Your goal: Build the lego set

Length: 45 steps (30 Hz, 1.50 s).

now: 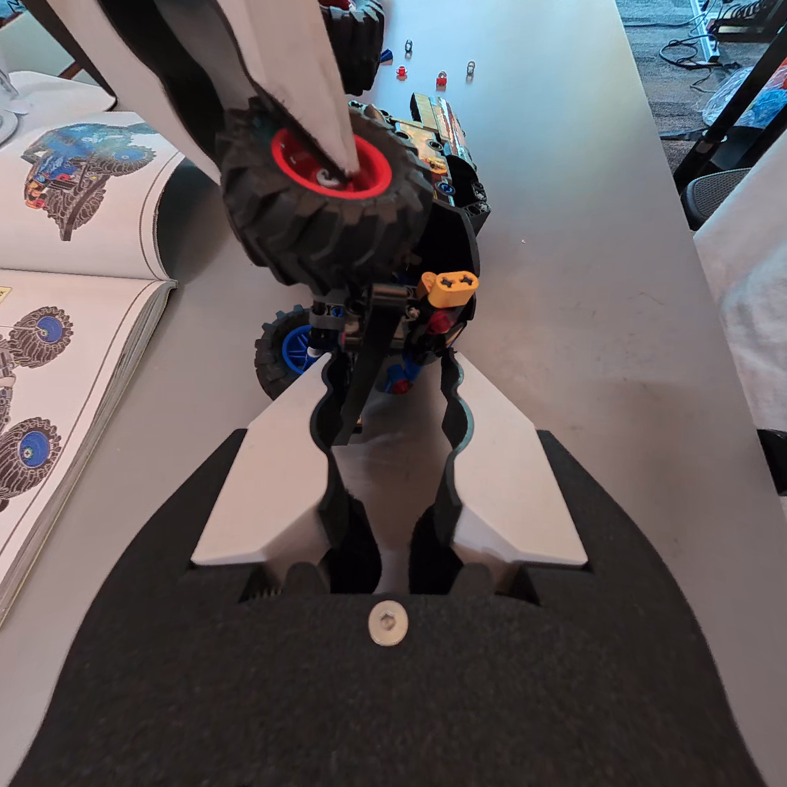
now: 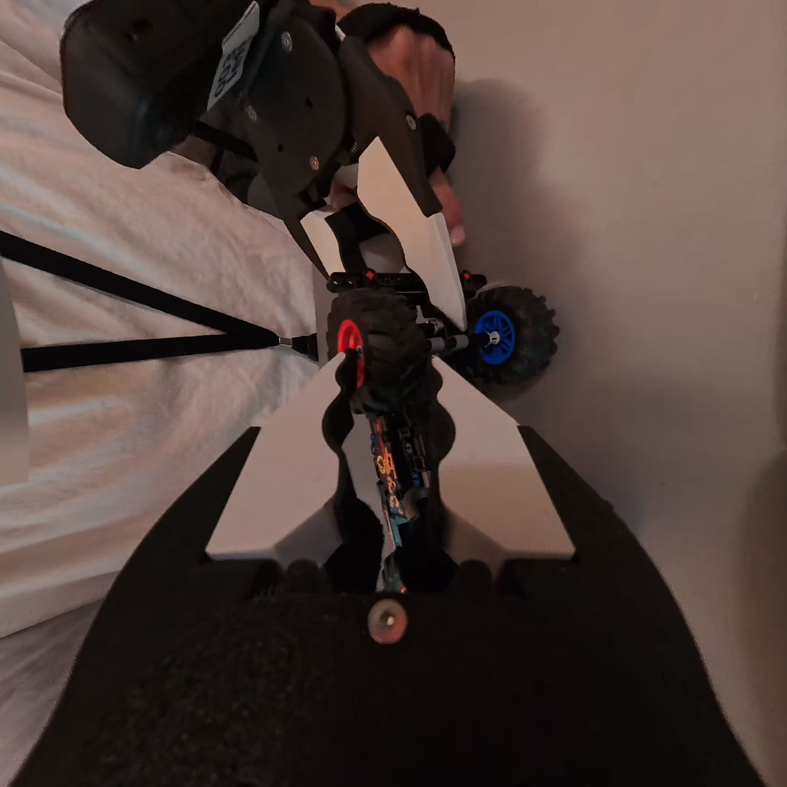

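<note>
The lego truck [image 1: 430, 238] lies on its side on the grey desk [image 1: 575, 340], in the middle of the left wrist view. One black tyre with a red rim [image 1: 328, 200] points up toward the camera, and a smaller-looking wheel with a blue rim [image 1: 294, 349] touches the desk at the near end of the model. A yellow connector piece [image 1: 449, 287] sticks out near the chassis.

The left gripper [image 1: 385, 370] has its jaws partly apart, and a thin black beam of the truck passes between them against the left jaw. It cannot be told if the jaws really clamp this beam.

The right gripper [image 1: 336, 170] comes from the top of this view, and its white tip presses into the hub of the red rim. In the right wrist view, the right gripper [image 2: 383, 366] has the red-rimmed tyre [image 2: 374, 340] between its jaws, held narrow around it, with the sticker-covered body of the truck running back between the fingers. The left gripper [image 2: 383, 298] shows there farther off, held by a hand [image 2: 426, 85].

An open instruction booklet [image 1: 85, 255] lies on the desk to the left of the truck. Some small loose pieces [image 1: 441, 79], red and grey, lie on the desk beyond the model.
</note>
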Each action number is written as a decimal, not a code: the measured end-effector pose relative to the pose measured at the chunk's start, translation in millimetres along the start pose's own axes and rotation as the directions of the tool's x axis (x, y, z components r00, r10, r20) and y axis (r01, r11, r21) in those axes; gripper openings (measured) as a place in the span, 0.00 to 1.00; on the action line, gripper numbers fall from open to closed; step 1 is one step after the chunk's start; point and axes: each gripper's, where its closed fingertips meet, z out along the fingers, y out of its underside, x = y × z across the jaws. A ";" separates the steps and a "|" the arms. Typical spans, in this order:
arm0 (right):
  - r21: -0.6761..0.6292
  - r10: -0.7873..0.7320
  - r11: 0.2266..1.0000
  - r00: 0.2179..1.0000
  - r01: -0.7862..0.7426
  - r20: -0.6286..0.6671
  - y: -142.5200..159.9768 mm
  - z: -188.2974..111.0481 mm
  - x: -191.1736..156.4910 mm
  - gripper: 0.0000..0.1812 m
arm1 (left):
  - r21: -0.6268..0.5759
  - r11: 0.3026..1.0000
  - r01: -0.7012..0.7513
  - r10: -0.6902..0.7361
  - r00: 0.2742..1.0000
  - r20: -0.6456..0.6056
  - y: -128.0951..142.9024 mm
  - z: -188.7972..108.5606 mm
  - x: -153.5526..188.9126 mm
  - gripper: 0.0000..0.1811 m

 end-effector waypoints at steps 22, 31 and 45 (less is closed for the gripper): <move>-0.002 0.004 1.000 1.000 -0.004 -0.013 -1.6 0.3 5.6 0.15 | -0.009 1.000 0.021 -0.021 1.000 0.003 1.5 0.5 -3.4 0.24; -0.009 0.050 0.999 0.999 -0.050 0.005 -4.0 0.5 7.3 0.15 | -0.002 1.000 -0.003 0.003 1.000 0.014 1.2 -0.7 -4.3 0.24; 0.081 -0.138 0.986 0.984 0.148 -0.115 -17.3 -17.8 -3.8 0.19 | 0.008 1.000 -0.005 0.005 1.000 0.001 -0.8 -0.1 -2.5 0.24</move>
